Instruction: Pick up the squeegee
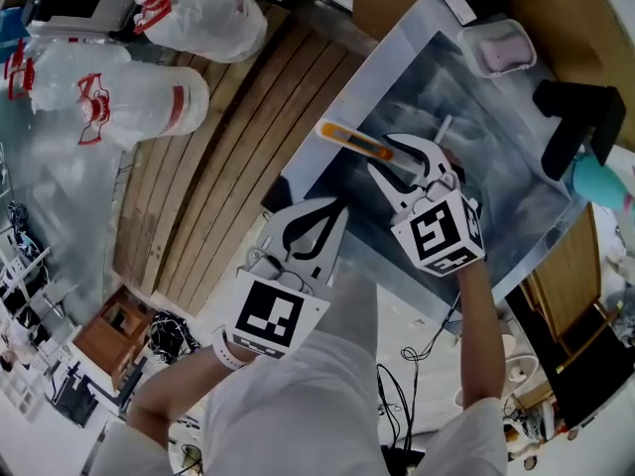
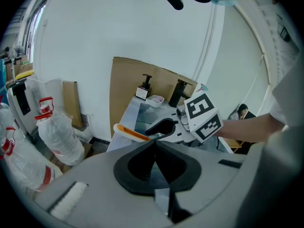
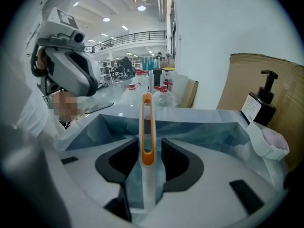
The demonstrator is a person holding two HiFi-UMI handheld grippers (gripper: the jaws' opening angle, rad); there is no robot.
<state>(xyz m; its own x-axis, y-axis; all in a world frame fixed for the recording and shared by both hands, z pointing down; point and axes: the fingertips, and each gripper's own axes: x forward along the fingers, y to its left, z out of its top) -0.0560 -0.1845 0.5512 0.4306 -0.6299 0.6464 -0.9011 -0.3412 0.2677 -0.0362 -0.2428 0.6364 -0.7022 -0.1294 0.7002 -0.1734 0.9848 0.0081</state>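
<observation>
From my station I see a plain white wall behind the desk, with a brown cardboard panel standing against it. A glossy blue-grey sheet covers the desk top. Beside the desk lies a run of wooden planks, and past them white plastic bags with red handles sit on the floor. Looking the other way, the room opens into a big hall with bright ceiling lights and a railed upper gallery.
</observation>
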